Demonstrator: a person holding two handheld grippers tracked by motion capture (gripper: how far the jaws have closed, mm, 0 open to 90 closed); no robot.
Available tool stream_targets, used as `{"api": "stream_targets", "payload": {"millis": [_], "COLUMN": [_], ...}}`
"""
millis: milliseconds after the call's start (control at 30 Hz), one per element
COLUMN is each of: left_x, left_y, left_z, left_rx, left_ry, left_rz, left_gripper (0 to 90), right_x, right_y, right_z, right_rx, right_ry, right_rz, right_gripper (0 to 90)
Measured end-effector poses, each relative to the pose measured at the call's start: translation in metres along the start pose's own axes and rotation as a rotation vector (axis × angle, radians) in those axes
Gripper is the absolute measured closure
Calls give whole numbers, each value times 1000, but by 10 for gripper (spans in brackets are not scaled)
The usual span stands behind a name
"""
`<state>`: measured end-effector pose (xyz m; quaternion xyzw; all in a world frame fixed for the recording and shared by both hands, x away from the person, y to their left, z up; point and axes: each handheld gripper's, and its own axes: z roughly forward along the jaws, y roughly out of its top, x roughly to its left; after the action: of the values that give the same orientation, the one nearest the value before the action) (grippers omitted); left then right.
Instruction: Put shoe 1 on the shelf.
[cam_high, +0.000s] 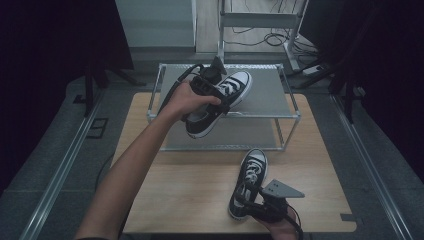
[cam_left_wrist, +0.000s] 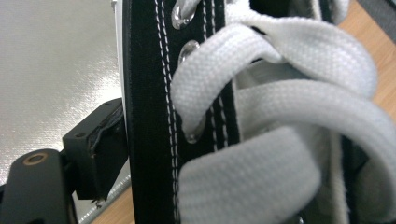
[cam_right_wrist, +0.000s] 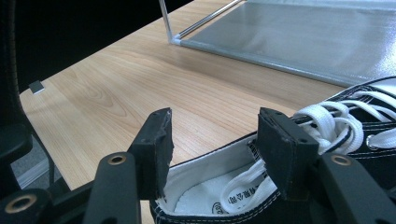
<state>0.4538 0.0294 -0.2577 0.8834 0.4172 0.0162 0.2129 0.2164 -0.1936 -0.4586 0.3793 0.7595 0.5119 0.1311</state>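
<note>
High view: the left tool (cam_high: 220, 97) grips one black canvas sneaker with white laces (cam_high: 220, 102) above the silver metal rack's top shelf (cam_high: 270, 95), toe pointing away (rack dead ahead). Its mate (cam_high: 249, 180) sits on the wooden counter (cam_high: 190, 190), between the half-open right tool (cam_high: 247, 197) jaws.

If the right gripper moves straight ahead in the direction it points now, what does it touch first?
Probably the black sneaker on the table. In the right gripper view the right gripper has its jaws open over the heel opening, one jaw inside it, so going on would likely meet the white laces. Depth is uncertain.
</note>
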Motion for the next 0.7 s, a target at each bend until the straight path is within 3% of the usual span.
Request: {"api": "stream_targets", "payload": {"millis": [300,333,700], "left_x": [19,23,38], "left_y": [15,18,31], "left_z": [3,3,8], "left_rx": [-21,-31,-53], "left_ry": [31,34,39], "left_rz": [-92,-117,-203], "left_gripper": [155,155,155], "right_x": [-1,-1,-1], "right_y": [-1,-1,-1], "right_z": [1,1,1], "right_rx": [6,4,7], "right_ry": [4,4,9], "right_rz": [1,3,7], "right_gripper": [459,459,458]}}
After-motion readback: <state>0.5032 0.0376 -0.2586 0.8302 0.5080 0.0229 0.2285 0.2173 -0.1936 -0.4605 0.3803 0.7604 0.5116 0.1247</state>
